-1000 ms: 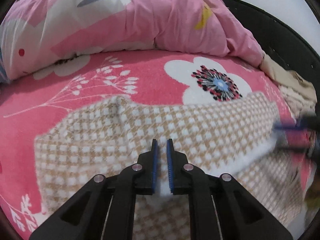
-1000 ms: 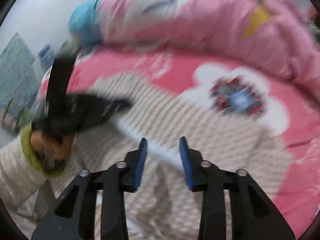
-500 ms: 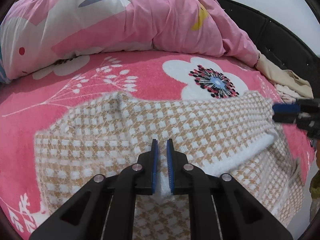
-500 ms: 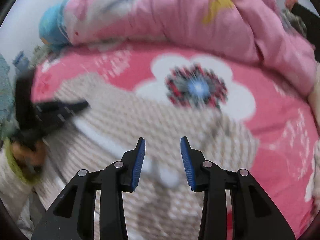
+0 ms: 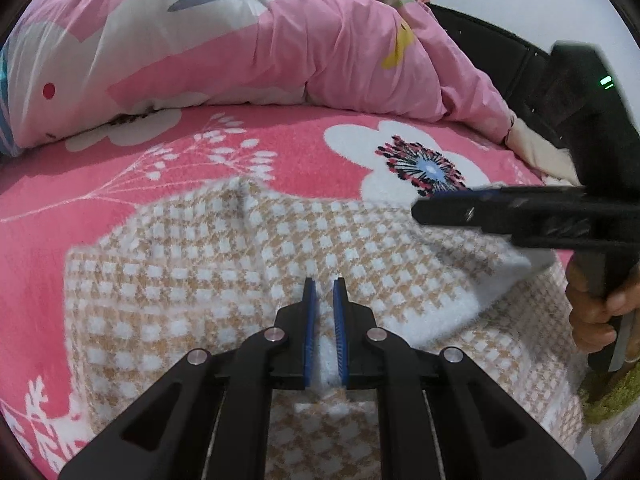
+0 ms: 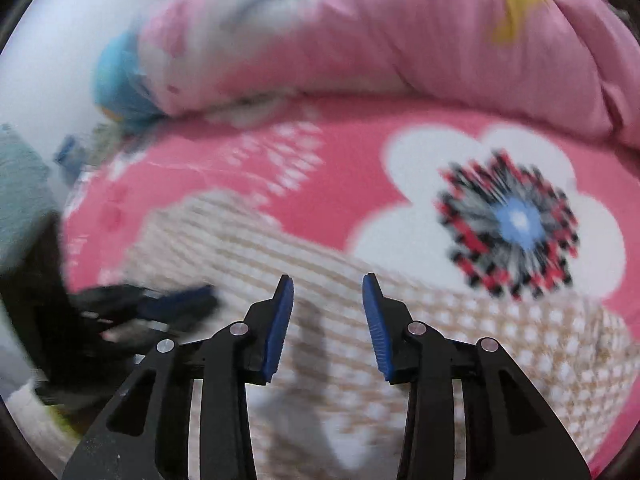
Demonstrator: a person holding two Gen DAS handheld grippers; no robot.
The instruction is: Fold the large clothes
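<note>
In the left wrist view, a beige-and-white checked garment is seen spread across the pink floral bed sheet, filling the middle and the 6 o'clock part of the frame. The left claw is closed to a narrow slit, and a white fleecy edge of the garment is pinched between its blue pads. At 3 o'clock the right claw is seen side-on above the garment's far corner, where the white lining is turned up; it is carried by a hand at the right edge. A rumpled pink duvet is piled at 12 o'clock. In the right wrist view, which is blurred, the right claw is held partly open over the checked garment, with nothing gripped between its pads. The left claw is visible at 9 o'clock, low on the cloth. The sheet's large white flower lies at 2 o'clock.
</note>
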